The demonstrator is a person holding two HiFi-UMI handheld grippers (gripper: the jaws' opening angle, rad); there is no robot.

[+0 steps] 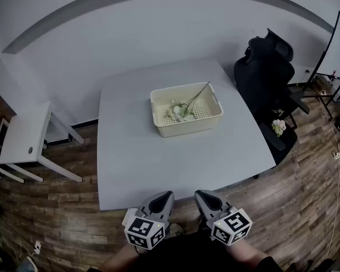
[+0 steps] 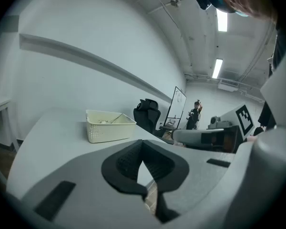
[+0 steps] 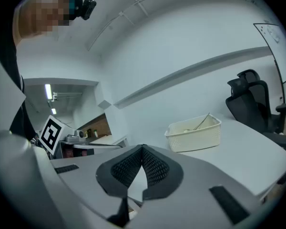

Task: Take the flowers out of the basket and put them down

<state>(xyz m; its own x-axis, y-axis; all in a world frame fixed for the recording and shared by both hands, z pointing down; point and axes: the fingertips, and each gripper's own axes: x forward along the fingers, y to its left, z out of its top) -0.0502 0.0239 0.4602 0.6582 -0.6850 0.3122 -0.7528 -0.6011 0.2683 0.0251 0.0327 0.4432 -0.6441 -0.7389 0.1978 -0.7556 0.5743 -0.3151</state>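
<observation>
Left gripper and right gripper hover empty, jaws pressed together, at the pale grey table's near edge. Well ahead sits the cream perforated plastic basket, with the pale artificial flowers inside and one stem leaning over the rim. If that stem snags the rim, the light basket may lift with it.

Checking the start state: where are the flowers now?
In the head view, the flowers lie inside the cream basket on the table, left of the black chair.

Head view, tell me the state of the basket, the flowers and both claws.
Basket: upright on the table, holding the flowers.
Flowers: lying inside, stem reaching the far rim.
Left claw: shut, empty.
Right claw: shut, empty.
</observation>
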